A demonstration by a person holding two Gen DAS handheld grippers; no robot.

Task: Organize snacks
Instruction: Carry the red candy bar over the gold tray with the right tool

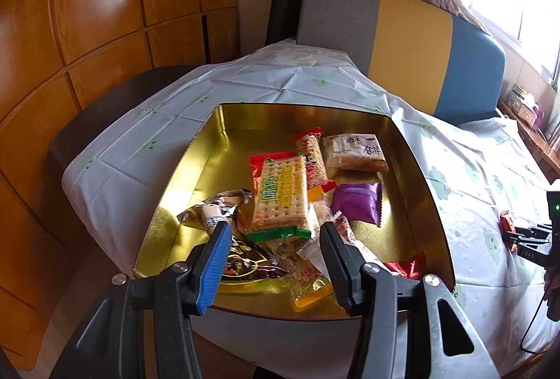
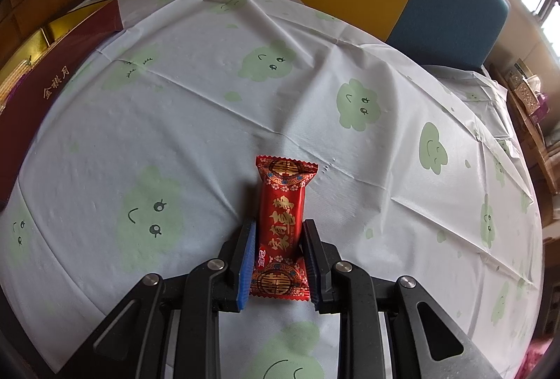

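A gold-lined tin [image 1: 413,148] sits on the table and holds several snack packs: a cracker pack [image 1: 280,195], a purple pack [image 1: 357,202], a beige biscuit pack [image 1: 355,153] and a dark foil pack [image 1: 245,261]. My left gripper [image 1: 276,228] hovers over the tin's near end, open, its pads touching nothing. On the tablecloth to the right lies a red candy pack [image 2: 281,214], and my right gripper [image 2: 279,223] is shut on its middle. That gripper [image 1: 525,237] also shows at the right edge of the left wrist view. The tin's dark red outer wall [image 2: 52,78] stands at the left.
A white tablecloth [image 2: 210,120] with green cloud faces covers the table. A grey, yellow and blue seat back [image 1: 413,43] stands behind it. Wooden cabinets [image 1: 87,11] are at the left, and a window sill with small boxes [image 2: 525,88] at the right.
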